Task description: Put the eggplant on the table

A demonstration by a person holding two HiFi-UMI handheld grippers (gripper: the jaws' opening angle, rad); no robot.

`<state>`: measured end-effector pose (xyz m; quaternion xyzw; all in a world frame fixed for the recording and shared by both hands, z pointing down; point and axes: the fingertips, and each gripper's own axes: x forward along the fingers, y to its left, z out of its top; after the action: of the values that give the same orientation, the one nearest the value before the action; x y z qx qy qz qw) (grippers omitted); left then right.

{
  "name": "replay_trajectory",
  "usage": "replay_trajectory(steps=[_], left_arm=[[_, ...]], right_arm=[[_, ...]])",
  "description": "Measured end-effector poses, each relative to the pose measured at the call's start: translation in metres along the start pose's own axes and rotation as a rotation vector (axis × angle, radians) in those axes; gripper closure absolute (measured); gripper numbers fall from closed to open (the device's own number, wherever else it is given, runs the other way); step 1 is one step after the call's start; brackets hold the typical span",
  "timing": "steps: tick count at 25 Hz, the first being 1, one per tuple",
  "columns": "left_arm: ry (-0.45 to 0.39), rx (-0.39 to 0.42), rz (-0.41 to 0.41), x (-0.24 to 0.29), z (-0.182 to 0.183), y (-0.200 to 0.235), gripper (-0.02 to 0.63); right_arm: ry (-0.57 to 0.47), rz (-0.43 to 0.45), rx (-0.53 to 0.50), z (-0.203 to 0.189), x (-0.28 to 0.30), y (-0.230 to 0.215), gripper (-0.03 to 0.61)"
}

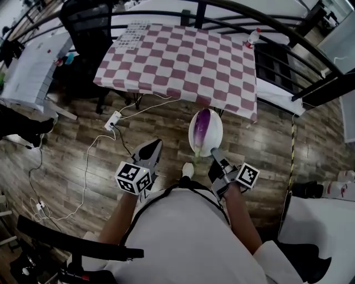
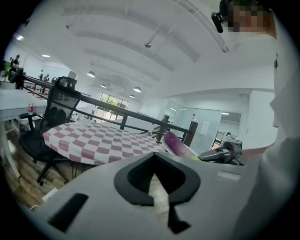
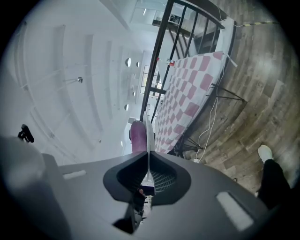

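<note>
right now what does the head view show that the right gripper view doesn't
Only the head view: the white plate from above, the empty left gripper beside the right gripper, and a power strip on the floor. Only the right gripper view: the ceiling lights, and the plate's rim edge-on, pinched between its shut jaws. Both: the eggplant on the plate, the checkered table and the wood floor.

A black railing (image 1: 200, 12) and office chair (image 1: 83, 22) stand on dark wood-plank floor (image 1: 266, 150).

Overhead plus 2 jaw-level; table (image 1: 183, 61) common
</note>
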<state>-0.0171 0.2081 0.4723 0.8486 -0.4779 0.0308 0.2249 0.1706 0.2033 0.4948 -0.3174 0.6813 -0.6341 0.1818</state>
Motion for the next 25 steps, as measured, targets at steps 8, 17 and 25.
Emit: replay_trajectory(steps=[8,17,25], left_arm=[[0.002,-0.001,0.048,0.066,0.019,0.006,0.611],[-0.012,-0.031,0.105,0.115,0.029,0.007,0.611],[0.004,-0.028,0.124,0.128,0.027,-0.001,0.611]], right_arm=[[0.07,-0.002,-0.004,0.066,0.03,-0.018,0.558],[0.138,-0.008,-0.009,0.116,0.045,-0.033,0.558],[0.144,0.006,0.007,0.131,0.042,-0.039,0.557]])
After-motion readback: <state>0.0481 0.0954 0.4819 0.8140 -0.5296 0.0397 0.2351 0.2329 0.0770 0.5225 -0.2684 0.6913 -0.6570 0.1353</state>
